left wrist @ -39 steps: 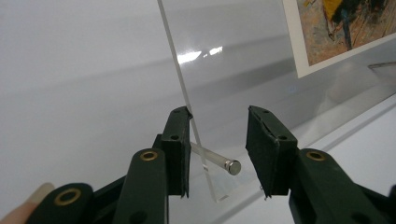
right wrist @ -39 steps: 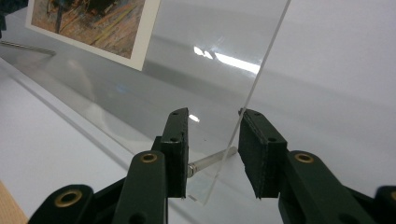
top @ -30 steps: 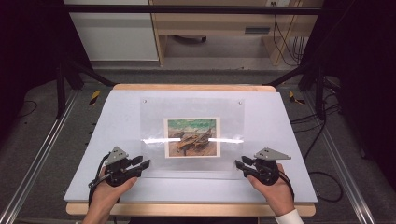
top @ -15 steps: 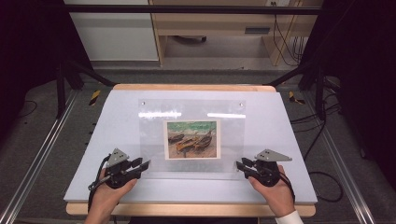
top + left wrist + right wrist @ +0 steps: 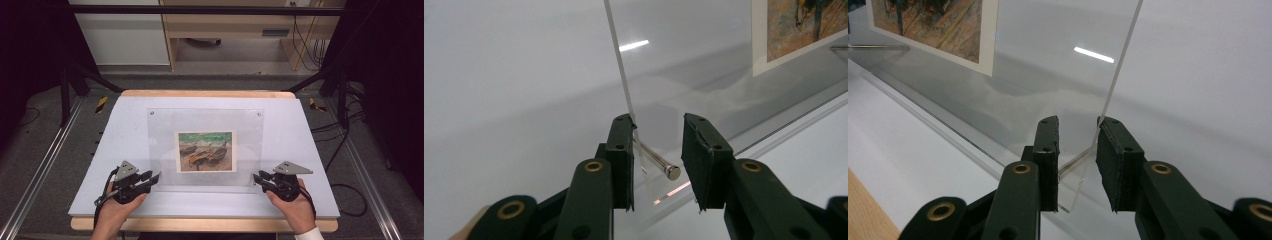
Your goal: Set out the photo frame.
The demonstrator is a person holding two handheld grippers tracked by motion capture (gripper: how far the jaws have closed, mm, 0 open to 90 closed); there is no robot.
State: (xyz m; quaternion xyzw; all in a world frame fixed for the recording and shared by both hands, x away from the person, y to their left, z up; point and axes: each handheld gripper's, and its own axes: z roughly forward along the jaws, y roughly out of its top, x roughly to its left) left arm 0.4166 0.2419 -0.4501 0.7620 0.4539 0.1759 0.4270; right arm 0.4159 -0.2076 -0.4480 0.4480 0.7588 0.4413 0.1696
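A white table top (image 5: 125,130) sits in a dim room, metal rails down both sides and a pale cabinet behind. From the high view, a clear acrylic frame (image 5: 205,120) lies flat in the middle of the table with a painted print (image 5: 206,151) of boats under it. Both forearms come in from the bottom edge, hands low on the table, knuckles up. The left gripper (image 5: 150,178) points inward at the frame's near left corner; the right gripper (image 5: 260,178) mirrors it at the near right corner, its grey plate on top.

Over to the left gripper view: the jaws are at a narrow gap and have just been closing, the acrylic frame (image 5: 684,65) corner between them. The sheet's edge runs up along the left pad, and a small metal standoff pin (image 5: 659,161) pokes across the gap; the right pad stands just off its tip.

Right gripper view now: jaws narrow here too, just been closing, straddling the frame's (image 5: 1058,75) corner. The edge meets the right pad; whether both pads press I cannot tell. The print (image 5: 933,25) shows at top left.
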